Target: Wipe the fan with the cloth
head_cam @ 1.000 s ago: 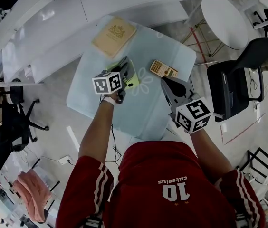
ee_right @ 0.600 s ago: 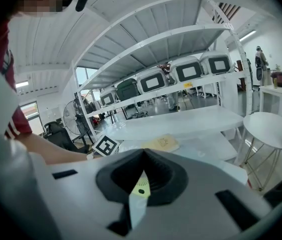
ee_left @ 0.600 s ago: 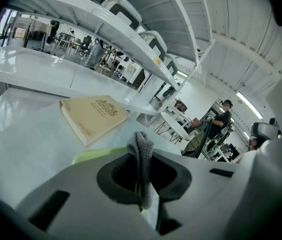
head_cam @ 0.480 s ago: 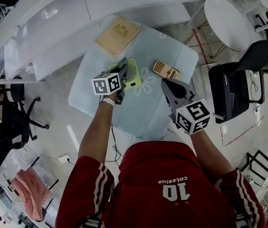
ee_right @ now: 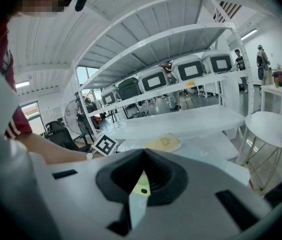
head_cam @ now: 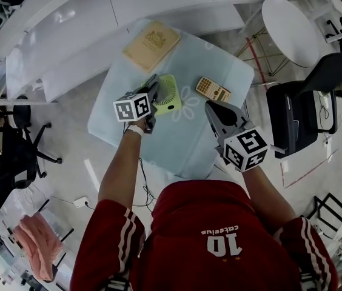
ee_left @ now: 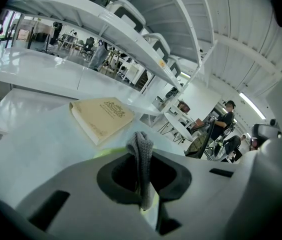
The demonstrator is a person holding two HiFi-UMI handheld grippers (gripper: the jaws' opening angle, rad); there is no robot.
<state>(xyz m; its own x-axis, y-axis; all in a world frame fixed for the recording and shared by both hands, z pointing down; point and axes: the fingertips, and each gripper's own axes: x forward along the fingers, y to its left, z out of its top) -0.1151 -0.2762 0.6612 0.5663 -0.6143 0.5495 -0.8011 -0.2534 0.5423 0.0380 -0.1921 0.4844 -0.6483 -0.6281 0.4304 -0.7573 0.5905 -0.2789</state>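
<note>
While left gripper pinches the cloth, fan lies just beneath.

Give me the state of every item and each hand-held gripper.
Left hand-held gripper: shut on the cloth.
Right hand-held gripper: shut, empty.
Cloth: pinched between the left jaws, above the fan.
Fan: lying flat, grille up.
Book: closed, flat.
Calculator: face up.
</note>
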